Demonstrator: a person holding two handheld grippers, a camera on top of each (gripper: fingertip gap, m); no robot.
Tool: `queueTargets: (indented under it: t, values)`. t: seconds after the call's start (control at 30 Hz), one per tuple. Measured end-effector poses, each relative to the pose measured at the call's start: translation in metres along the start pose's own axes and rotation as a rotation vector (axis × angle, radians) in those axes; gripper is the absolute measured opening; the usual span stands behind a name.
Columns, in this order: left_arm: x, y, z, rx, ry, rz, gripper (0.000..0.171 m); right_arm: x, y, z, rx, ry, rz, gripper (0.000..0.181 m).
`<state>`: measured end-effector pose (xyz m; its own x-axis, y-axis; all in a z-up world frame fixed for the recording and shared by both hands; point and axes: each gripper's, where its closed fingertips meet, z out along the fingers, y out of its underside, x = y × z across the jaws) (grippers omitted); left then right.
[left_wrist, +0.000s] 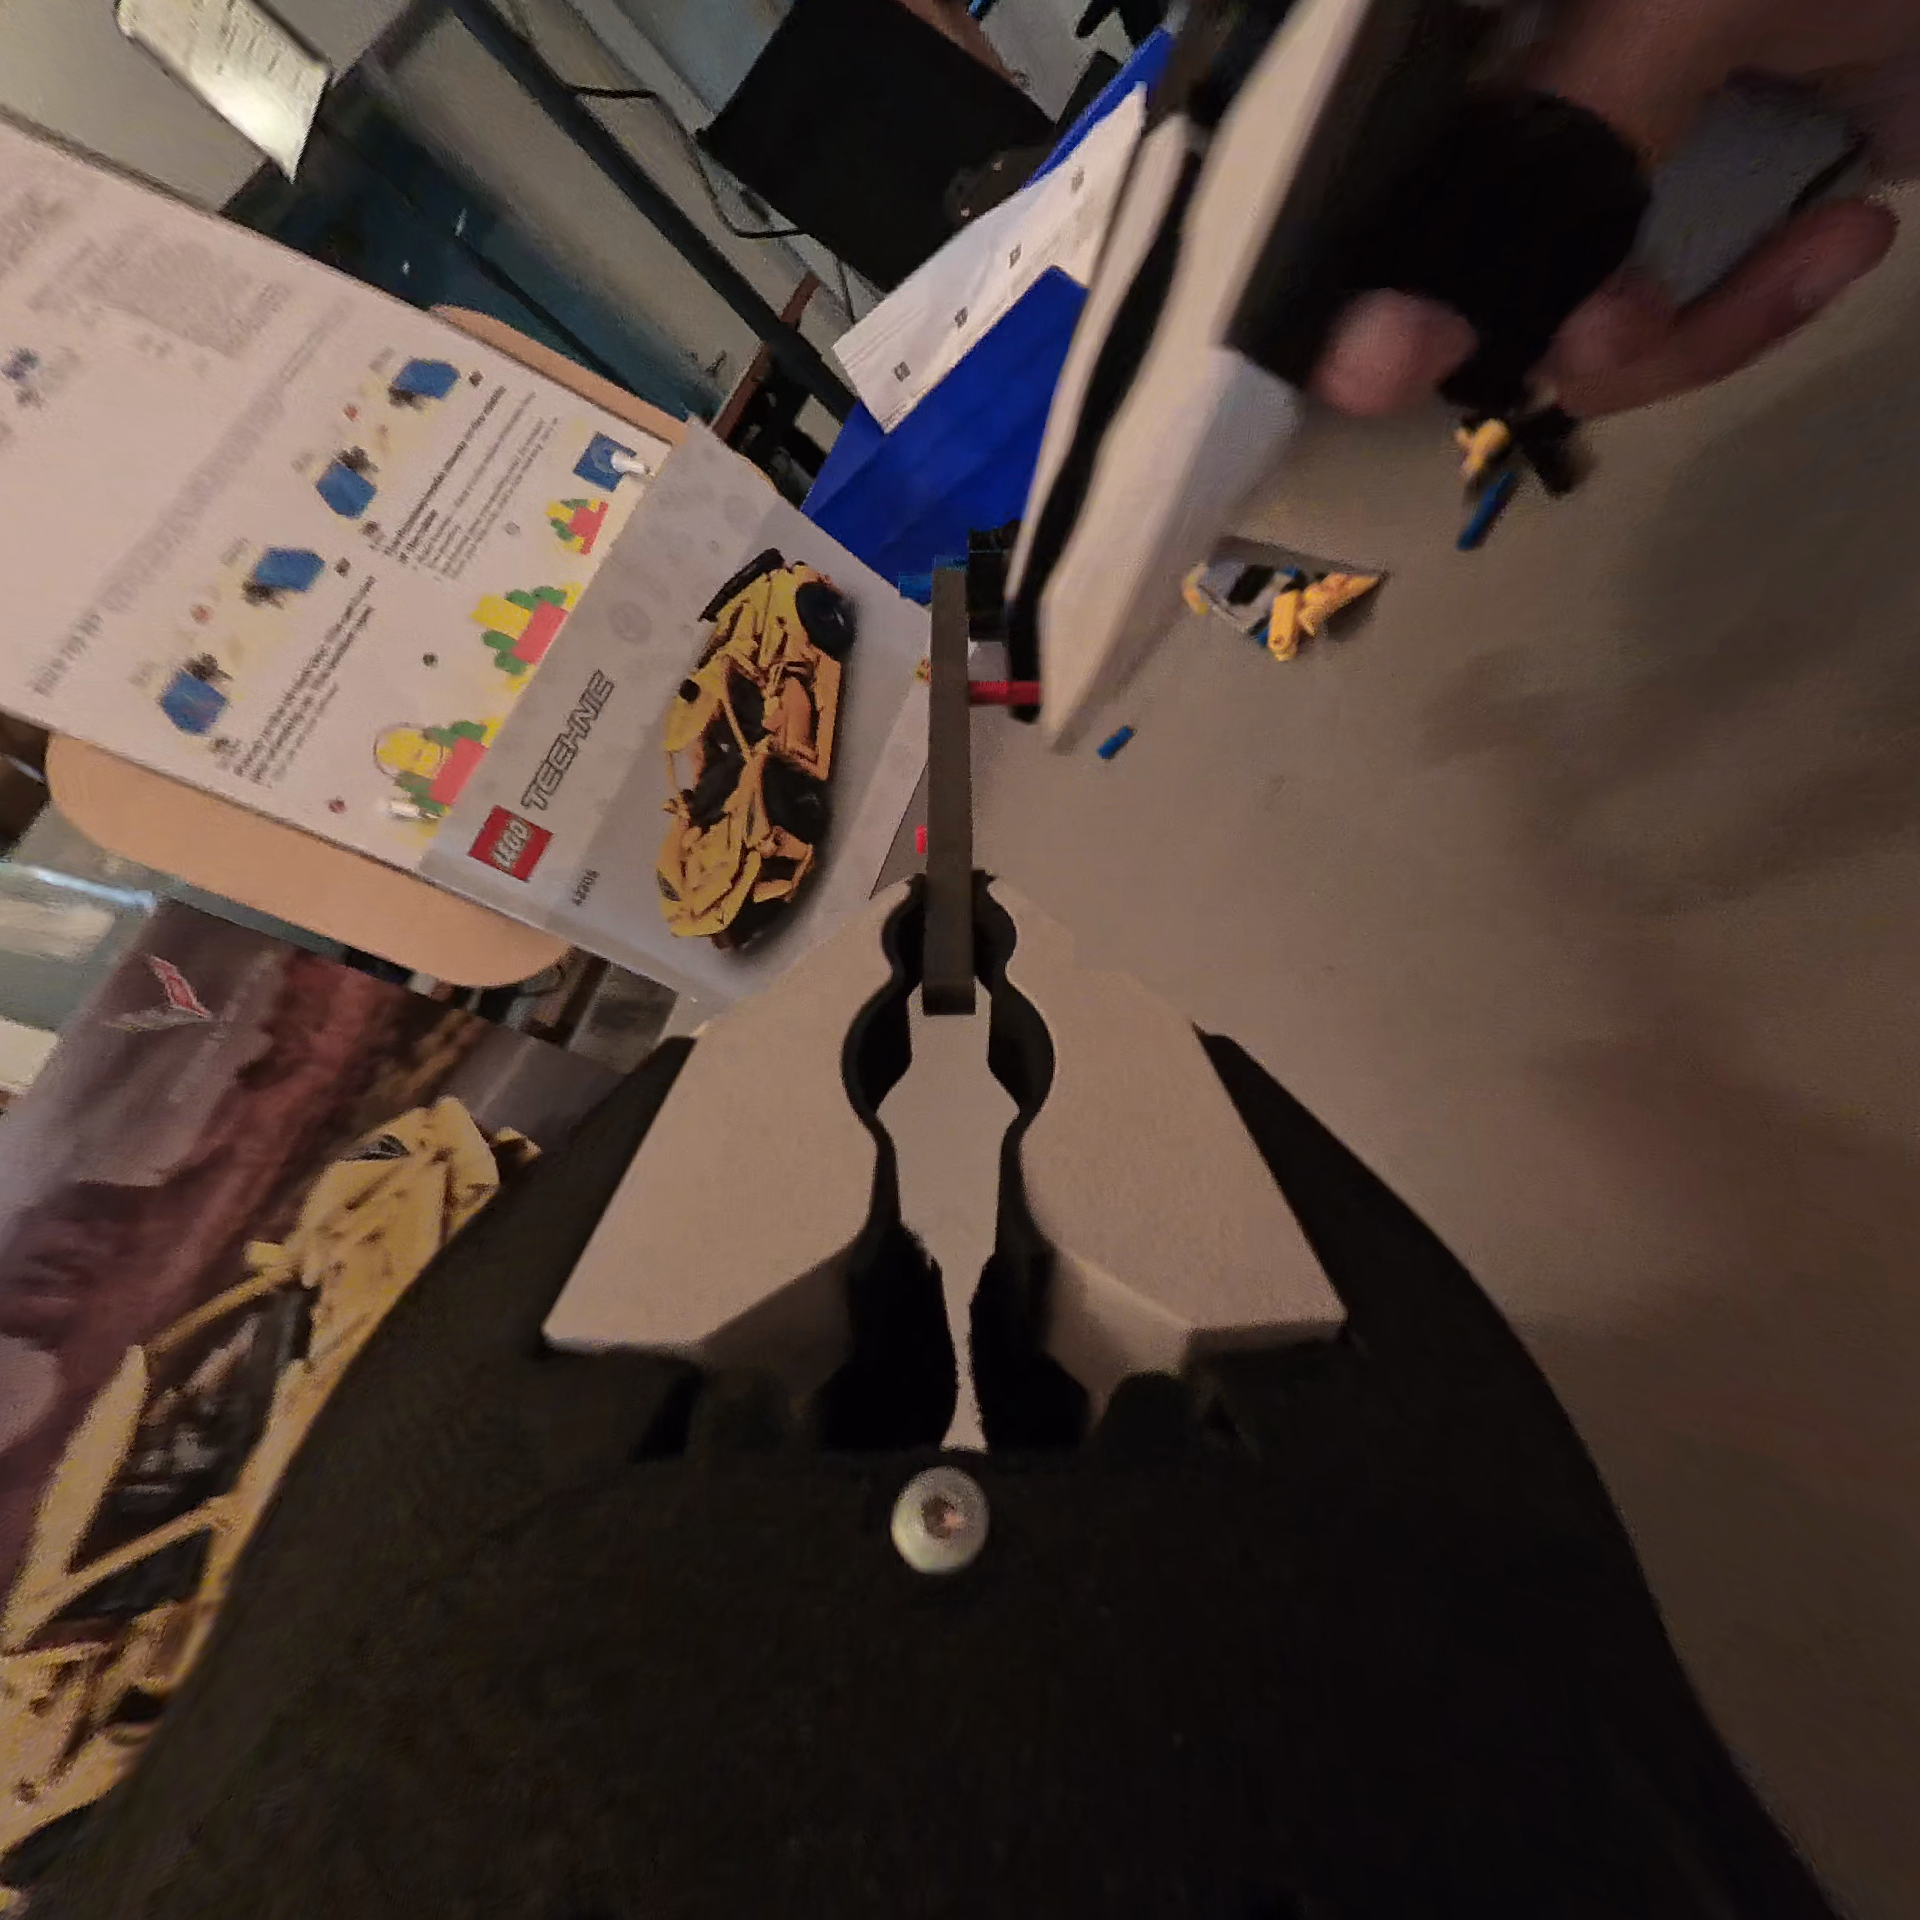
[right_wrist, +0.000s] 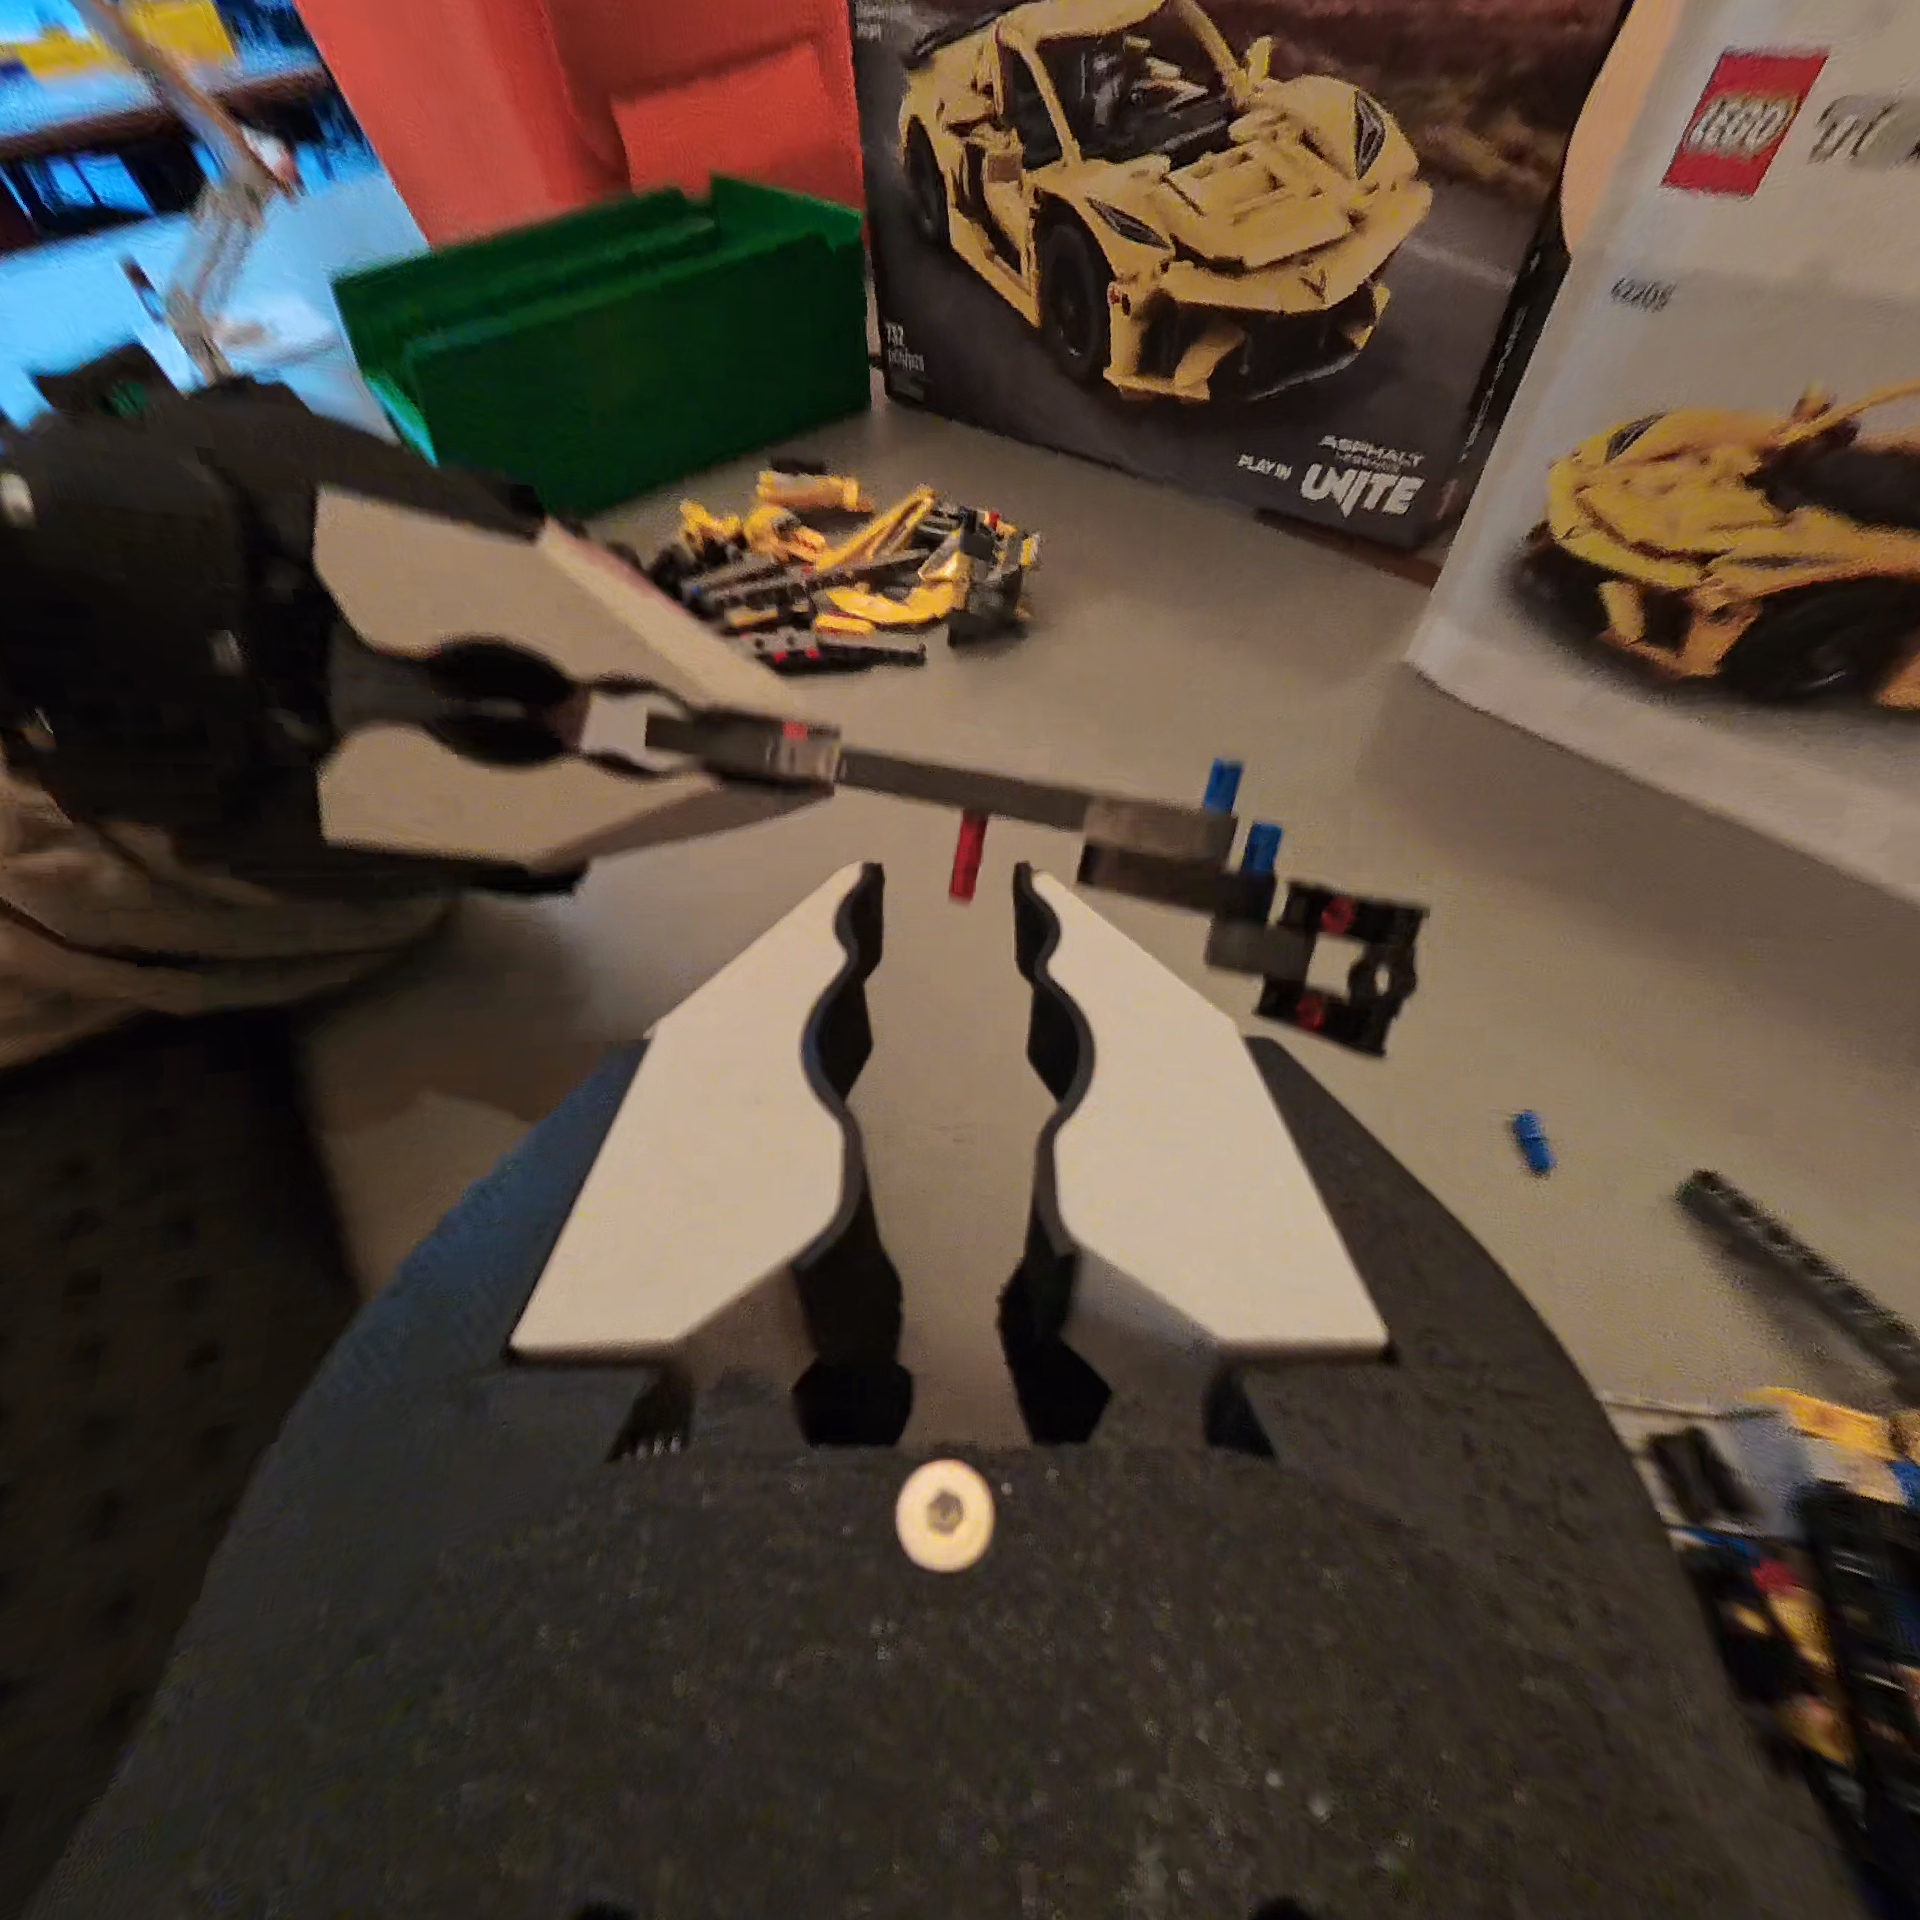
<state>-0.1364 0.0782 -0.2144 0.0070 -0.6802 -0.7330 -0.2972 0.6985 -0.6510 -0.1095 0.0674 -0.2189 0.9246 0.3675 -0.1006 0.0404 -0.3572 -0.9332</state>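
Grey and long, a perforated building-toy beam (left_wrist: 949, 790) is clamped between the white fingers of the left tool (left_wrist: 948, 904), whose jaws are closed tight on its near end. In the right wrist view the same beam (right_wrist: 966, 795) sticks out level from the left tool (right_wrist: 790, 764), held above the desk. A red pin (right_wrist: 968, 857) hangs from its underside, and its far end carries 2 blue pins (right_wrist: 1242, 821) and a black frame piece (right_wrist: 1340, 971).

White fingers of the right tool (right_wrist: 948, 894) stand apart, gripping nothing, with the red pin just in front of the gap between their tips. From the left wrist view the right tool (left_wrist: 1049, 717) comes in from above, a person's hand (left_wrist: 1662, 260) around its black body, its tips just beside the beam's far end.

Pale grey desk (right_wrist: 1195, 644) carries a pile of yellow and black loose parts (right_wrist: 852, 582) toward its far edge, with a green bin (right_wrist: 623, 343) and a toy car box (right_wrist: 1195, 260) behind. An instruction booklet (right_wrist: 1714, 416) stands at the right. A loose blue pin (right_wrist: 1532, 1141) and another grey beam (right_wrist: 1797, 1283) lie near the right edge.
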Motion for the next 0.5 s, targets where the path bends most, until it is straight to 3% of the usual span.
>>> queueTargets:
  t: [0.07, 0.13, 0.27, 0.5]
  values:
    - [0.003, -0.004, 0.000, 0.010, -0.021, 0.063, 0.007, -0.005, -0.004, 0.000, 0.030, -0.036, 0.049, 0.020]
    - [0.003, -0.005, 0.000, 0.008, -0.028, 0.080, 0.007, 0.003, -0.002, -0.001, 0.030, 0.017, 0.054, 0.004]
    - [0.001, 0.000, 0.001, -0.070, -0.042, -0.023, 0.008, 0.003, 0.007, 0.005, -0.020, 0.014, 0.116, 0.004]
    - [0.007, 0.007, 0.011, -0.148, -0.106, -0.052, 0.010, 0.011, 0.026, 0.009, -0.108, -0.001, 0.273, 0.003]
